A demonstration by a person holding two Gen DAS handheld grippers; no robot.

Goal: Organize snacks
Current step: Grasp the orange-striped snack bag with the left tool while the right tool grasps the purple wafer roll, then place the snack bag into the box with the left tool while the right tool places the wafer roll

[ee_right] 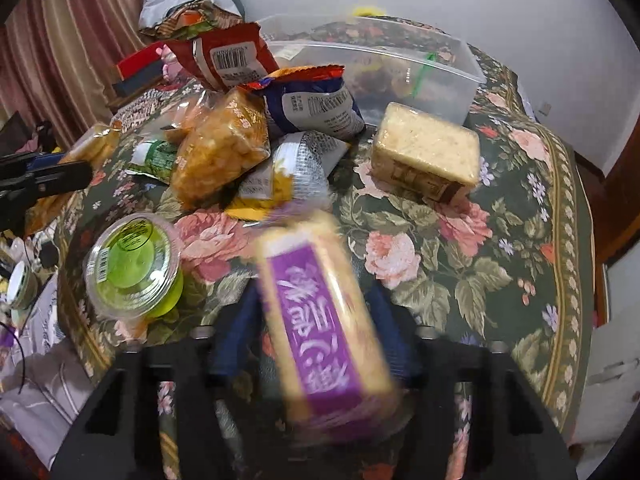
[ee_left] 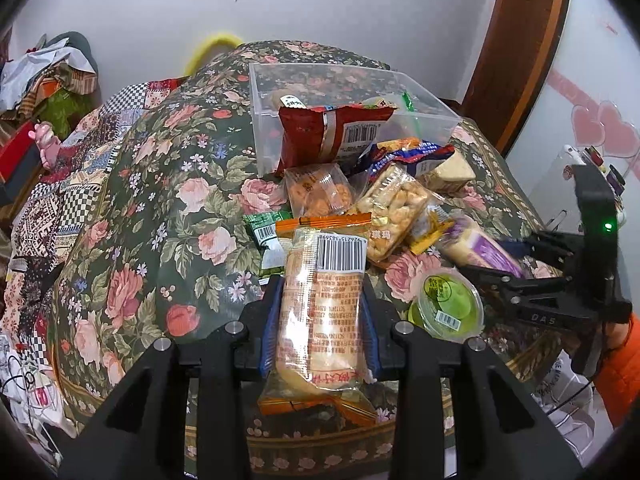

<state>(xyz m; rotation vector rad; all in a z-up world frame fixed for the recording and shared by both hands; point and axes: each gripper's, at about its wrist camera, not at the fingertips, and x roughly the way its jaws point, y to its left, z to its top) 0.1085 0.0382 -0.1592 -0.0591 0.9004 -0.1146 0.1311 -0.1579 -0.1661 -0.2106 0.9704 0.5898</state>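
Note:
My left gripper (ee_left: 322, 308) is shut on an orange-ended clear snack packet (ee_left: 324, 308) with a barcode, held above the floral table. My right gripper (ee_right: 320, 328) is shut on a purple-labelled cracker pack (ee_right: 320, 320), blurred; it also shows in the left wrist view (ee_left: 476, 246). A clear plastic bin (ee_left: 424, 116) stands at the back with a red bag (ee_left: 332, 132) leaning over its front wall. A pile of packets (ee_left: 384, 200) lies in front of the bin. A green jelly cup (ee_left: 448, 300) sits near both grippers.
A pale wrapped cake block (ee_right: 428, 152) lies right of the pile. The floral cloth (ee_right: 460, 264) covers the round table. Clutter and fabrics (ee_left: 48, 76) lie at the left. A wooden door frame (ee_left: 516, 52) stands at the back right.

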